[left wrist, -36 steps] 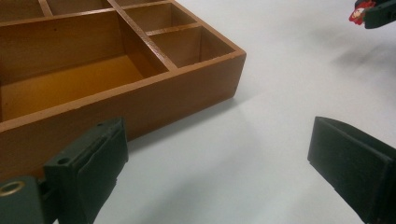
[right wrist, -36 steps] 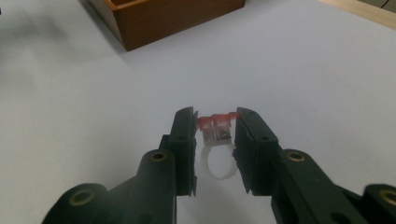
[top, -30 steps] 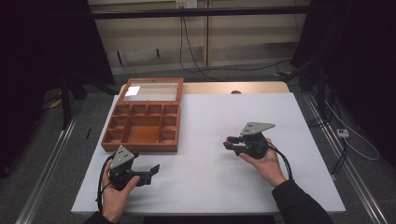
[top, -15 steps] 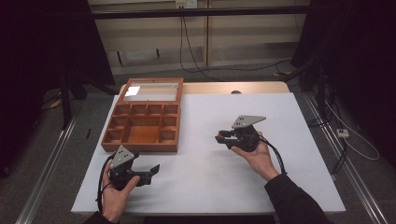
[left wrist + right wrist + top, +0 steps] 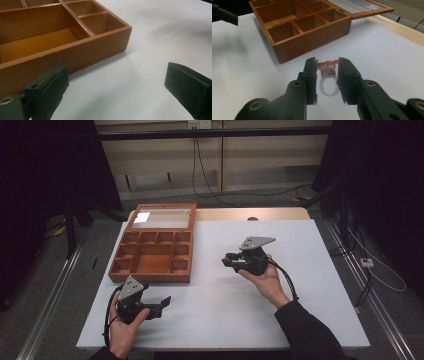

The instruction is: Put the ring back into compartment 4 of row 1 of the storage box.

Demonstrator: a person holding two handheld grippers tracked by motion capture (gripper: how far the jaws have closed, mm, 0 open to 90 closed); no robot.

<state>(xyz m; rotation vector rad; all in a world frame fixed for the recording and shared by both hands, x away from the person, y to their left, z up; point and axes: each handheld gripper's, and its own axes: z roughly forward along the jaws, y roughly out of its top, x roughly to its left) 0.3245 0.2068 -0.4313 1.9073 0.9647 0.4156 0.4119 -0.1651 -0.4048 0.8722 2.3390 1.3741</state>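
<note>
Right gripper view looks along the right claw [image 5: 327, 75], whose jaws are clenched on a ring [image 5: 327, 79] with a white band and a red top. The ring hangs above the white bench [image 5: 387, 57], a little short of the wooden box [image 5: 312, 37] with its open compartments. In the high view the right claw [image 5: 231, 261] points toward that box [image 5: 152, 279] from its right. The left claw [image 5: 162, 304] is released, jaws wide apart and holding nothing, near the box's front right corner.
</note>
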